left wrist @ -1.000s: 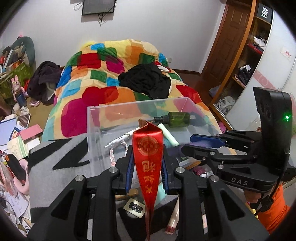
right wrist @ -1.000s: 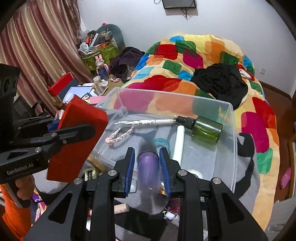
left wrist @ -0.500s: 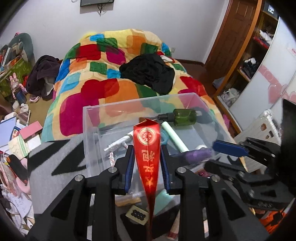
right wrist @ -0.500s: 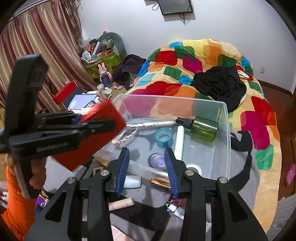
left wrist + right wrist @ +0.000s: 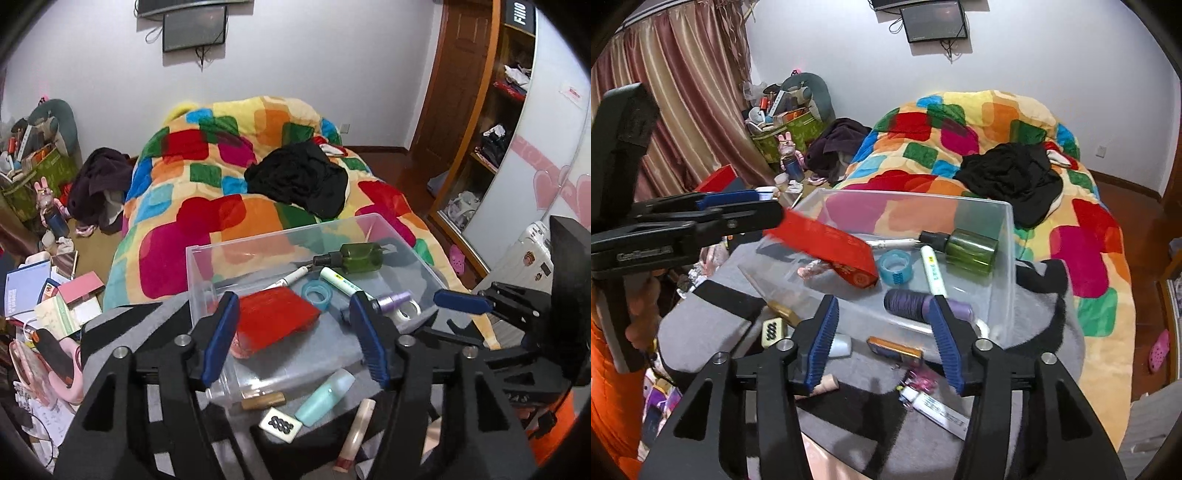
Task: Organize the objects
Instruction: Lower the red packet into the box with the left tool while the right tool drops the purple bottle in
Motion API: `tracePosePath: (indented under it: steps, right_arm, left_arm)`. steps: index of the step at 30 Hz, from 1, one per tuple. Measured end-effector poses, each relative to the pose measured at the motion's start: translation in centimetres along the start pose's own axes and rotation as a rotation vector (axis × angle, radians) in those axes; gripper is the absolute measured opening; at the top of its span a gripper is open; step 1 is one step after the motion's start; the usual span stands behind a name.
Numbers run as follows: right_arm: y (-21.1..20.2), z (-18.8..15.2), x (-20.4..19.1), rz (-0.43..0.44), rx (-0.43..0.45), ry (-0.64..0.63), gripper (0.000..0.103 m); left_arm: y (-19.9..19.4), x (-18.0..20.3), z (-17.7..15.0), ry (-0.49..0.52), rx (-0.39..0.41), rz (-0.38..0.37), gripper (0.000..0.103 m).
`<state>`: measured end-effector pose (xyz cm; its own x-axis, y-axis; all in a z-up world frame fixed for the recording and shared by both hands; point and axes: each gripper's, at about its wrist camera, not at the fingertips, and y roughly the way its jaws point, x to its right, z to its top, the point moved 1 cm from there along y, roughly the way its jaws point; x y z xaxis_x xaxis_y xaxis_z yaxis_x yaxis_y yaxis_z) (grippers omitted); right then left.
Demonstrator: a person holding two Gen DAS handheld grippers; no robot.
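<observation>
Red and flat, the packet (image 5: 275,319) lies inside the clear plastic bin (image 5: 207,258), just ahead of the left gripper (image 5: 295,332) and toward its left finger. The left jaws have just been opening and now stand apart, pads off the packet, nothing pinched between them. The purple spray bottle (image 5: 923,304) lies on its side against the bin's near wall, just ahead of the right gripper (image 5: 884,341); that gripper's jaws have also just been opening and stand spread with no contact I can make out.

As I judge it, both drops are done, so the sound move is to lift each tool straight back and up, clear of the bin's near rim, before reaching for the loose things below the fingertips: the mint tube (image 5: 325,397), the patterned tile (image 5: 280,424) and the orange-topped case (image 5: 894,350) on the grey blanket (image 5: 701,332). Approach each along its long axis.

From the right wrist view the packet looks tilted and blurred, so whether it has fully settled I cannot tell. The left gripper's body covers the bin's near left corner. A pink braided thing under the packet is mostly hidden, and the bin's near wall blurs what lies behind it.
</observation>
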<state>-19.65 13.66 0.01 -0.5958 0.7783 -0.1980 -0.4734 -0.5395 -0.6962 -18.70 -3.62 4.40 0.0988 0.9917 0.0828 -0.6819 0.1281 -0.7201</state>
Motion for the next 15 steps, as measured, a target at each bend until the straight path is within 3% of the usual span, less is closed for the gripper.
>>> tracePosePath:
  steps: [9, 15]
  right_arm:
    - [-0.6, -2.4, 1.7, -0.081, -0.013, -0.003, 0.06]
    - [0.2, -4.9, 3.6, -0.104, -0.082, 0.01, 0.064]
  left_arm:
    - [-1.1, 0.1, -4.4, 0.007, 0.018, 0.031, 0.076]
    - [0.0, -1.9, -8.5, -0.042, -0.048, 0.021, 0.077]
